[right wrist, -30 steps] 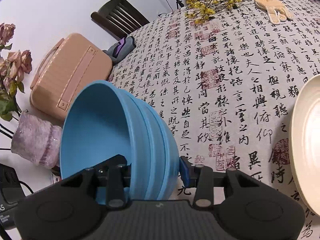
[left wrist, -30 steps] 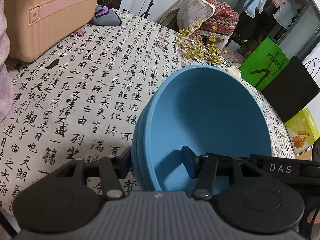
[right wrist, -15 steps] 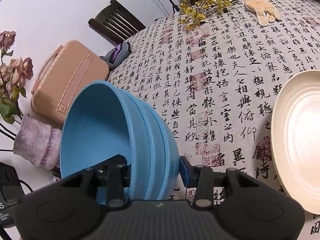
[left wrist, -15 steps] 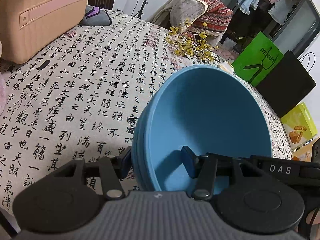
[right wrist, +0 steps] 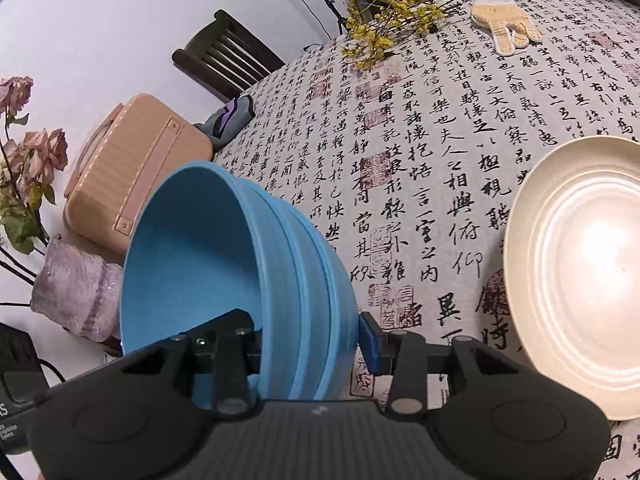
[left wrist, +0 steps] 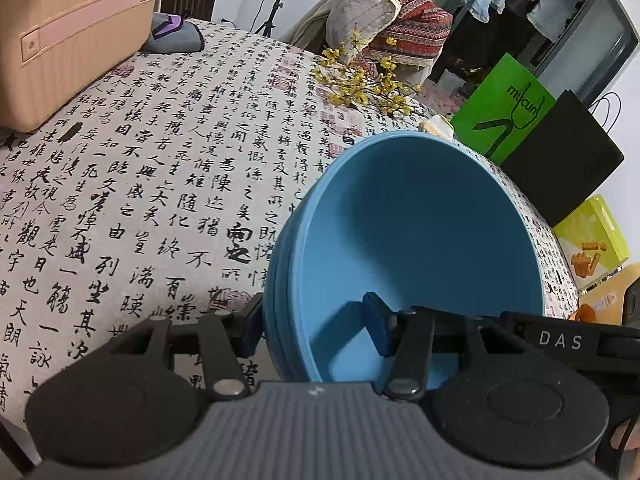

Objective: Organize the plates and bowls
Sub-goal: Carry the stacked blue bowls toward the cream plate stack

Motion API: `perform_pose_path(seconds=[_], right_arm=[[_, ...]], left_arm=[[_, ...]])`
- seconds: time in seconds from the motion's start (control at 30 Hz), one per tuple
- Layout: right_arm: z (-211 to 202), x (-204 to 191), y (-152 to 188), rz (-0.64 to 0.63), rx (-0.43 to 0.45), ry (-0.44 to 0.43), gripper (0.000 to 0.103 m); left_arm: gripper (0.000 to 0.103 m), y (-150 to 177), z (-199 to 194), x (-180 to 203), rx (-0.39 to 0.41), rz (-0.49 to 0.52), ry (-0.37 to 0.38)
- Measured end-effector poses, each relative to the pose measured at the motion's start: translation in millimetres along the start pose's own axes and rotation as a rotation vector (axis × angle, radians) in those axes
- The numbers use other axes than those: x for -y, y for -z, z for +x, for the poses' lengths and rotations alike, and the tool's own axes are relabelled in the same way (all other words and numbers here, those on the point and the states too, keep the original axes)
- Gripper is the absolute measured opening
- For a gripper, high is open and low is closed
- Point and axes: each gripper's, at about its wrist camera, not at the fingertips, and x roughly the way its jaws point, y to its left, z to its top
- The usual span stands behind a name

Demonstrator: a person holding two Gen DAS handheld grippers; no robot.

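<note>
The calligraphy tablecloth fills both views, a cream plate lying on it at the right. Above it hangs a tilted stack of blue bowls (nested, rims together). The left gripper and right gripper each clamp opposite rims, one finger inside.

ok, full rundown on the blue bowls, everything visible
The blue bowls are a nested stack, matte, plastic-looking, plain sky blue; several rims show, though the exact count is hard to tell. The inside is empty. The stack is tilted, lifted above the calligraphy tablecloth. The left gripper and right gripper each clamp the wall on opposite sides, one jaw inside and one outside. In the right wrist view a cream plate lies apart on the right.
</note>
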Motion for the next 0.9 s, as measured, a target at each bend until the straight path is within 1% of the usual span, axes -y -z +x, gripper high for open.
perform_pose_path(seconds=[0.9], right_arm=[[-35.9,37.8,1.8,0.04,0.044,-0.002,0.039]], left_arm=[[0.052,8.6,7.1,45.7,-0.011,0.06,0.017]])
